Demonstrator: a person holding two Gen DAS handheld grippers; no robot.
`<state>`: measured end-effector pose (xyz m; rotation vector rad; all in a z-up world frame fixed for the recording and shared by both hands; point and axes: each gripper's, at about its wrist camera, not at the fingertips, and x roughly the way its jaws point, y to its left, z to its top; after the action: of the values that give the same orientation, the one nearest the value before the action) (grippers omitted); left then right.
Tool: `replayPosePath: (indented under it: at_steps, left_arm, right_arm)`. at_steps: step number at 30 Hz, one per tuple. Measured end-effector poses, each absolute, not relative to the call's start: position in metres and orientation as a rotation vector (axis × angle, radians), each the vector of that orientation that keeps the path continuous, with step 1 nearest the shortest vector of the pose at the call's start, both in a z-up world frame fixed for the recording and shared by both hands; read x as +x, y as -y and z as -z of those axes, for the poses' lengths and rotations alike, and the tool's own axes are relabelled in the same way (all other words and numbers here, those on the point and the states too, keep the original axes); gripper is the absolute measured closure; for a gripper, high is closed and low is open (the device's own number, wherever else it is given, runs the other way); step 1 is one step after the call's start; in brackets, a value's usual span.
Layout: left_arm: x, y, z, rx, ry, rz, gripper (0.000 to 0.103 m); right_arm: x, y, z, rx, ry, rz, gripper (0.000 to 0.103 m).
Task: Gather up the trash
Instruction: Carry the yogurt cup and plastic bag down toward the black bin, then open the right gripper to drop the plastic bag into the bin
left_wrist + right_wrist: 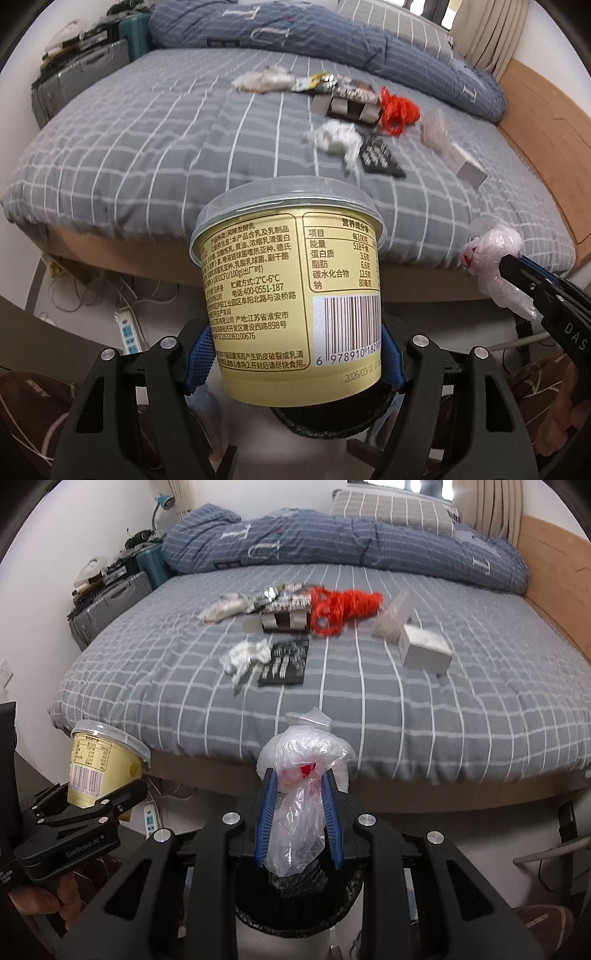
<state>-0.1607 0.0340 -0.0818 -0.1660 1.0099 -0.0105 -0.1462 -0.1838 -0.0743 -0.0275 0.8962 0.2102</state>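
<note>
My left gripper [295, 354] is shut on a yellow yogurt cup [291, 288] with a clear lid, held above a black-lined trash bin [325, 417]. The cup also shows in the right wrist view [99, 764]. My right gripper [299, 812] is shut on a crumpled clear plastic bag [303, 775], held over the same bin [295, 912]. That bag also shows in the left wrist view [498, 258]. More trash lies on the bed: red netting [343, 609], white tissues [247, 653], a black wrapper [288, 661], a small white box [424, 650] and snack wrappers [284, 602].
The grey checked bed [406, 709] fills the view ahead, with a blue duvet [332, 542] at its far side. Suitcases [110, 602] stand left of the bed. A power strip [129, 332] and cables lie on the floor under the bed edge.
</note>
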Motion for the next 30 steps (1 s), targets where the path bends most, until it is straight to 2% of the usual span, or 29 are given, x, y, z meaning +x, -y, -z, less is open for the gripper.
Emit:
replayPosePath:
  at_steps: [19, 30]
  left_arm:
    - [-0.143, -0.036, 0.211, -0.145, -1.198, 0.025, 0.033]
    - [-0.133, -0.043, 0.243, -0.134, -1.252, 0.023, 0.033]
  right_arm:
    - [-0.118, 0.175, 0.206, -0.02, -1.129, -0.217, 0.079]
    - [-0.104, 0.156, 0.256, -0.008, -1.219, -0.25, 0.077]
